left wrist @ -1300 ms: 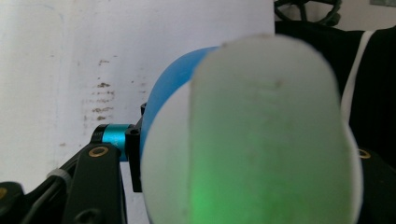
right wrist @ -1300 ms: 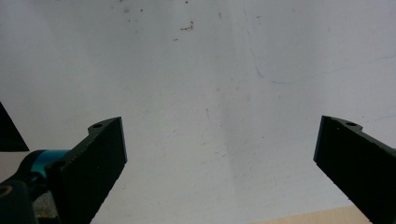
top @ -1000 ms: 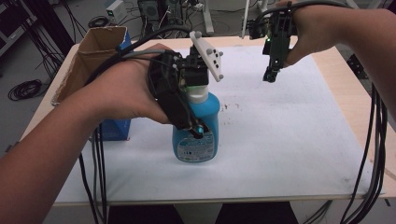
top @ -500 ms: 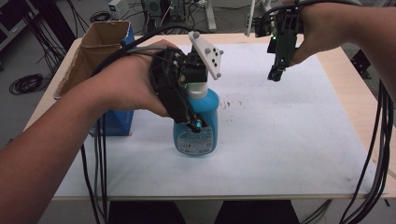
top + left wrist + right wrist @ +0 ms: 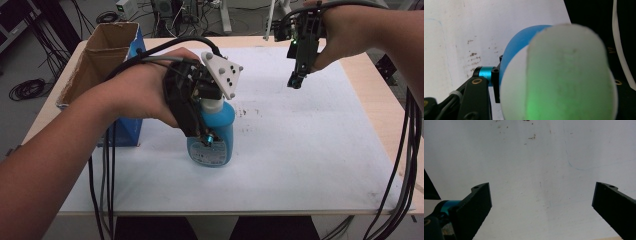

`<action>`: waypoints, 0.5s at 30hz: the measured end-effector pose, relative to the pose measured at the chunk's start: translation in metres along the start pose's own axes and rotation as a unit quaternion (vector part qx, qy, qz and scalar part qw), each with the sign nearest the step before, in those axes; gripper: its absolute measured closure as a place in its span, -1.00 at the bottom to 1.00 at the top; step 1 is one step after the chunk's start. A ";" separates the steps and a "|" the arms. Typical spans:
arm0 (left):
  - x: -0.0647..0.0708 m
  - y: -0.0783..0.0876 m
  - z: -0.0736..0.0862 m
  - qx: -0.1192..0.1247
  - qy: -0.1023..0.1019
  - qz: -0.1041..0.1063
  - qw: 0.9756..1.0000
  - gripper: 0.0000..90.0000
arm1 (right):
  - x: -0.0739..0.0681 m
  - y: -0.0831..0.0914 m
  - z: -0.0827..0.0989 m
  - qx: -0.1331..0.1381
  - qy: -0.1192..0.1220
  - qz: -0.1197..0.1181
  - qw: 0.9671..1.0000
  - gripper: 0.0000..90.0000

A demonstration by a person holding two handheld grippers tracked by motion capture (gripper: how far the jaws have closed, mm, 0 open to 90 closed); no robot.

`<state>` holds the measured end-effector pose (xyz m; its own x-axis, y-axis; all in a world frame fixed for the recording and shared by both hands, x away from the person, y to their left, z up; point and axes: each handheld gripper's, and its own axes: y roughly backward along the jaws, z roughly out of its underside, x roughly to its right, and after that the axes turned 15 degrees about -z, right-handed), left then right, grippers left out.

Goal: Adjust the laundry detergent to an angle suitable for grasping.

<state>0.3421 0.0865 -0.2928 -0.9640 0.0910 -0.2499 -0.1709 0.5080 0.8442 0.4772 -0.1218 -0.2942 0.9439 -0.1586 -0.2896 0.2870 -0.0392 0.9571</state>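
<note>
The left tongs (image 5: 207, 135) are clenched on the blue plastic bottle with a white neck (image 5: 215, 137), standing near the white-covered surface (image 5: 310, 150) centre, while the right tongs (image 5: 295, 80) hover spread and empty; next, probably, comes lifting the bottle clear without tipping.

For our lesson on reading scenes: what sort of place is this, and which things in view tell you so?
Probably a lab or workshop used for recording. Bundled cables trail from a hand-held claw shut on a blue bottle, a white sheet covers the wooden table, and equipment stands crowd the floor behind.
</note>
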 end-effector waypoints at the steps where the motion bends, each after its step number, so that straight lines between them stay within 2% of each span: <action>1: 0.000 0.000 0.000 0.002 -0.003 0.001 1.000 -0.11 | 0.000 0.000 0.001 0.000 -0.004 0.001 1.000 -0.97; 5: 0.000 -0.001 0.002 0.020 -0.022 0.005 1.000 -0.11 | 0.000 -0.001 0.003 0.003 -0.005 -0.002 1.000 -0.97; 15: -0.002 -0.008 0.005 0.016 -0.035 0.017 0.999 -0.11 | 0.002 -0.001 0.010 0.006 -0.010 -0.002 1.000 -0.97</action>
<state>0.3460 0.0867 -0.3015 -0.9525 0.1671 -0.2548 -0.1309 0.5310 0.8372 0.4774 -0.1315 -0.2962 0.9394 -0.1791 -0.2924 0.2879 -0.0512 0.9563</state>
